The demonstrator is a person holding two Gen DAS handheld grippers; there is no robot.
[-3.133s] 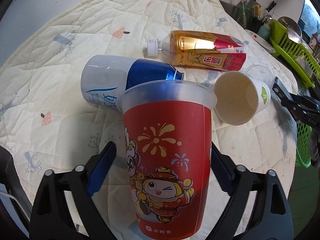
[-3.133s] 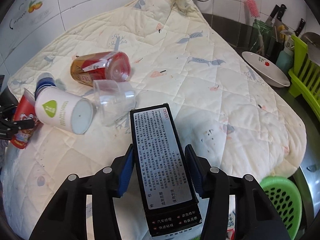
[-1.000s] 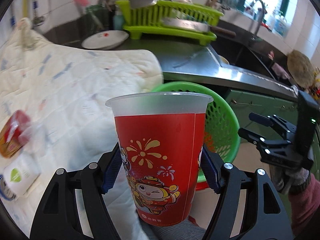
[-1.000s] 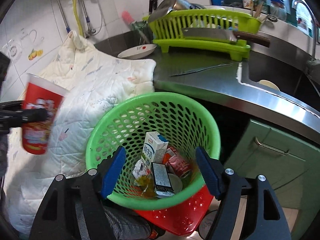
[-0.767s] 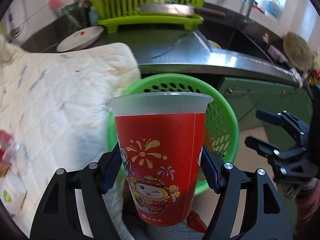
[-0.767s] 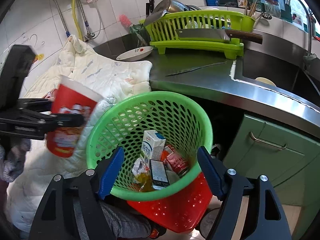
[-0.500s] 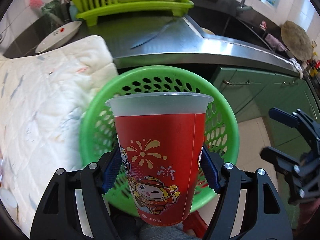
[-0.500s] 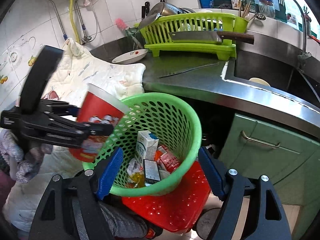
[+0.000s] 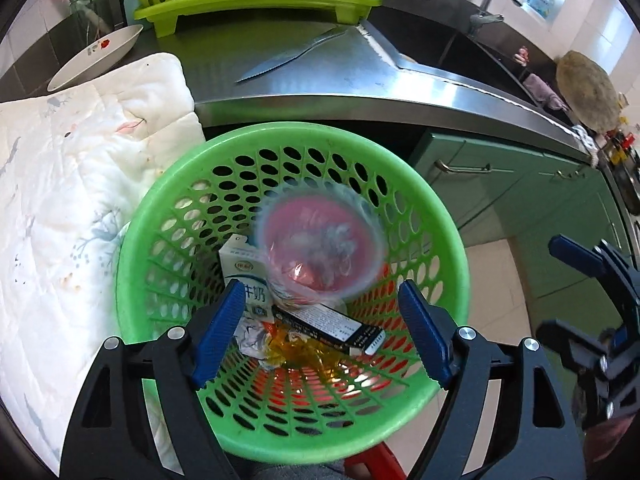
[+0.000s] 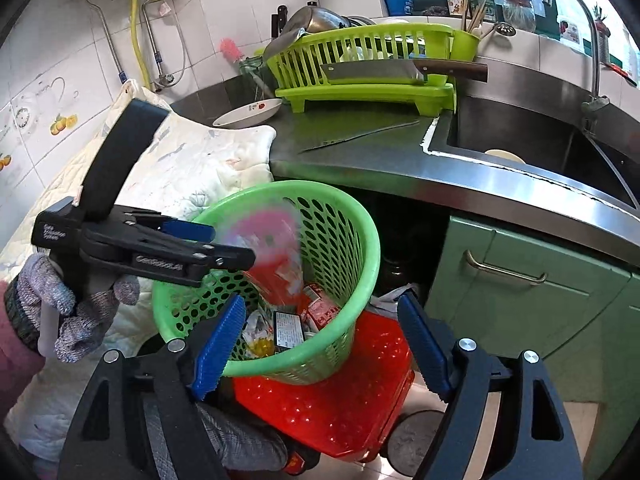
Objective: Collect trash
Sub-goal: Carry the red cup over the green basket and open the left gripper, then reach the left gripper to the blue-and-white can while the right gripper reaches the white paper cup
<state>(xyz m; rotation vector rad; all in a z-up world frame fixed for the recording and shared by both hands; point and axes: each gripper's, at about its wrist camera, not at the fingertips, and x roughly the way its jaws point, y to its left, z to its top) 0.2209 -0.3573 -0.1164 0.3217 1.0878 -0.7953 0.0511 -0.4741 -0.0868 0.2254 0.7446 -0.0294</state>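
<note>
The red printed cup is a blur in mid-fall, mouth towards me, inside the green mesh basket. My left gripper hangs over the basket with its jaws opening and nothing pressed between the blue pads. In the right wrist view the cup drops just past the left gripper, held by a gloved hand. The basket also holds a black box, a milk carton and crumpled wrappers. My right gripper stands open and empty near the basket's front.
The basket sits on a red perforated stool. A quilted white cloth lies to the left. Behind is a steel counter with a knife, a plate, a green dish rack and a sink. Green cabinets stand on the right.
The left gripper carried the cup from the quilt to above the basket, then opened; the cup left the pads and is falling in. The right gripper, empty, drew back slightly.
</note>
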